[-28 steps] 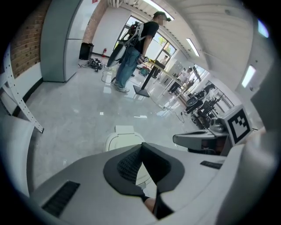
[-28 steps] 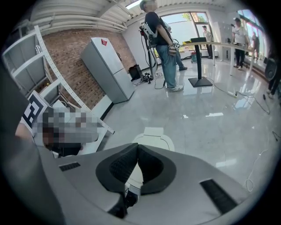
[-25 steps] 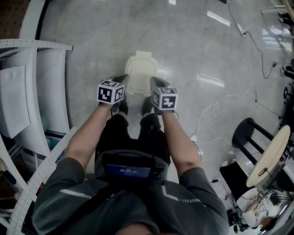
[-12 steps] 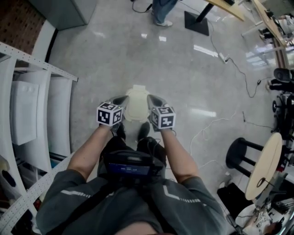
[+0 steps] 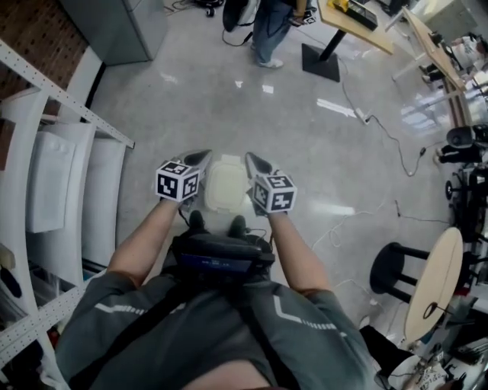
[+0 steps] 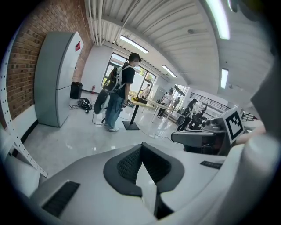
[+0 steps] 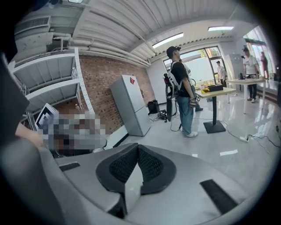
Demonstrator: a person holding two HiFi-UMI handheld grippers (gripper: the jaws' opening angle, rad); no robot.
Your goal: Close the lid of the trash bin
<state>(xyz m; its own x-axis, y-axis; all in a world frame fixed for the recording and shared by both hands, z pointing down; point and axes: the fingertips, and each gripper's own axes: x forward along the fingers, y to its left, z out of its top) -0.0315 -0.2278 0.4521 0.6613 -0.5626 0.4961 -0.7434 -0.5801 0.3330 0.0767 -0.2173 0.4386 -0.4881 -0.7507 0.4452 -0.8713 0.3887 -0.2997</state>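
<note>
The trash bin [image 5: 224, 186] stands on the floor just ahead of my feet, its cream lid lying flat on top. My left gripper [image 5: 201, 157] hovers above the bin's left edge and my right gripper [image 5: 251, 159] above its right edge, neither touching it. In the left gripper view the left gripper [image 6: 141, 148] has its pads pressed together on nothing. The right gripper [image 7: 137, 150] looks the same in its own view. Both gripper views point out across the room, so the bin is hidden from them.
White metal shelving [image 5: 46, 175] runs along the left. A grey cabinet [image 5: 114, 27] stands at the back left. A person [image 5: 267, 23] stands by a desk [image 5: 358, 27] at the back. Cables [image 5: 366, 122] trail over the floor on the right, near a black stool [image 5: 396, 266] and a round table [image 5: 431, 282].
The head view has tilted up to take in more of the room. Both grippers have lifted slightly and still flank the bin, which now sits closer to my feet.
</note>
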